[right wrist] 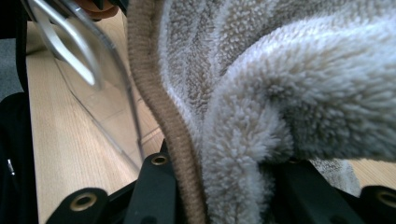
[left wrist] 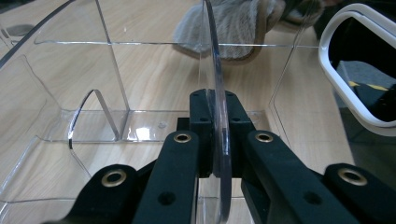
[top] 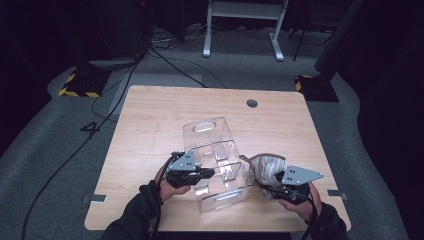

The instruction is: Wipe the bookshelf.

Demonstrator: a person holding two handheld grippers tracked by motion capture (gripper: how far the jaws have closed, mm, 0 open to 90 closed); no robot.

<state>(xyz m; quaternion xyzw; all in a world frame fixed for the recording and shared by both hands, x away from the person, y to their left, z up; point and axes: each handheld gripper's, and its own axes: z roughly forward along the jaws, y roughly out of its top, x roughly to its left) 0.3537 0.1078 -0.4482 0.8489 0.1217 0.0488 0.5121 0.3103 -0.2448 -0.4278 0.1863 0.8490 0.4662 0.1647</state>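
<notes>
High view is showing me at the pale wooden worktop with a clear acrylic organiser box with inner dividers and slot handles lying in the middle and a fluffy beige-and-cream striped towel with a tan ribbed hem bunched just to its right, touching or nearly touching the box wall.

My left gripper is clamping onto one thin transparent wall of the box; in the left gripper view the pane is standing edge-on between the two black jaws, pinched tight. My right gripper is gripping the towel: in the right gripper view the pile is bulging up out of the jaws and the hem is running down into them.

I am judging the box to be light, rigid and slick. The acrylic is giving the pads little friction, so it is likely to pivot or slide if I am lifting by one wall alone, and a hard squeeze or a knock could be cracking it. Holding near a corner or a divider joint, or through a slot handle, is looking safer than mid-pane.

The towel is looking soft, light and limp. It is sagging wherever unsupported, so I am expecting it to drape and snag on the box rim. A fold or the hem is giving the firmest purchase.
</notes>
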